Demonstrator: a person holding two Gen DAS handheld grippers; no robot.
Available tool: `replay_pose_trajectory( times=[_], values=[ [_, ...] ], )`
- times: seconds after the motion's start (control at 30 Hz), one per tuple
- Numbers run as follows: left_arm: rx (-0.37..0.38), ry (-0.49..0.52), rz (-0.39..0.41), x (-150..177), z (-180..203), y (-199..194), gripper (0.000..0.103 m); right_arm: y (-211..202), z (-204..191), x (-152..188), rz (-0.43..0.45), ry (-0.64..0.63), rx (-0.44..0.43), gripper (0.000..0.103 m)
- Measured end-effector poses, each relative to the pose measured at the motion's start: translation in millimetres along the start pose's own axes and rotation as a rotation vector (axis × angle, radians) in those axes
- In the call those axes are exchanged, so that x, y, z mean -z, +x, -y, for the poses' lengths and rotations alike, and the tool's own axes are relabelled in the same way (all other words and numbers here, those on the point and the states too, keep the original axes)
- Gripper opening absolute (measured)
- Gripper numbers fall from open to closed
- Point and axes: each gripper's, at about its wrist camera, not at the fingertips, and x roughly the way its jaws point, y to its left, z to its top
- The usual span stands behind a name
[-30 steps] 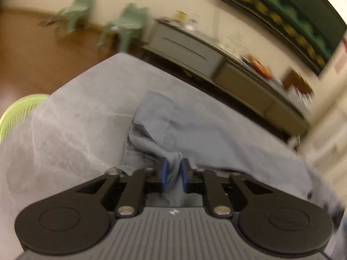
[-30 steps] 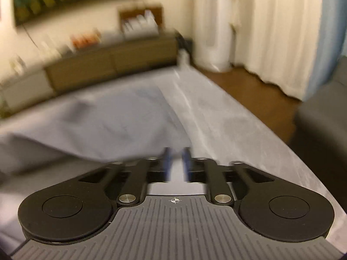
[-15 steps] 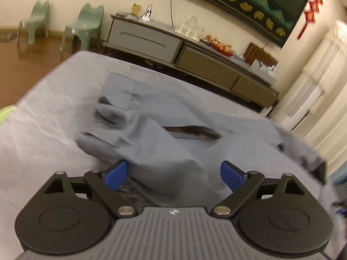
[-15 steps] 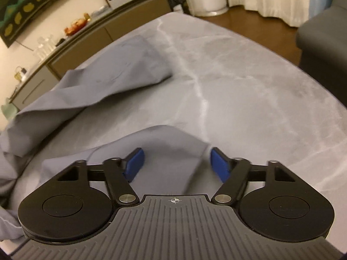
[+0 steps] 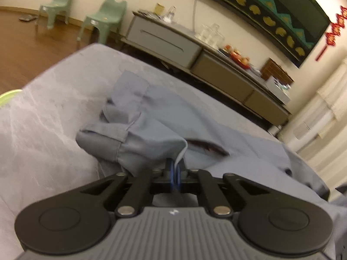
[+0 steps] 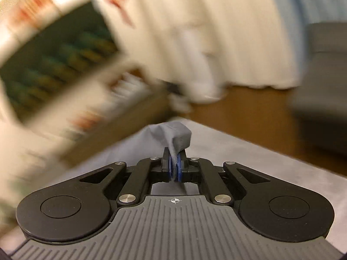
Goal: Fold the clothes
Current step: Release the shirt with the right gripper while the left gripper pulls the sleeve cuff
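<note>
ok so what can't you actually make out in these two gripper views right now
- Right wrist view: motion blur smears the wall hanging and cabinet; items there are unreadable.
- Right gripper has just closed on the grey garment; which part it pinches is unclear.
- Left wrist view: the left gripper body hides the cloth nearest it; the garment runs off the right edge.
- Green basket: cut by the left edge.
- Cabinet clutter: too small to identify.
</note>
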Motion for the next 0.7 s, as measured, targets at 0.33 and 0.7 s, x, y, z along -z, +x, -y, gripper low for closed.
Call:
replay_pose_trajectory(
  times=[0.33,0.7],
  values=[
    [0.151,-0.229,0.272,-39,1,-94,0.001,13,-2,-19,-0.003,0.071,-0.131,0.004],
    [-0.108,-0.226,0.06,-44,-28,-14,0.004,66,-31,17,-0.204,-0.044,0.043,0.007]
  ],
)
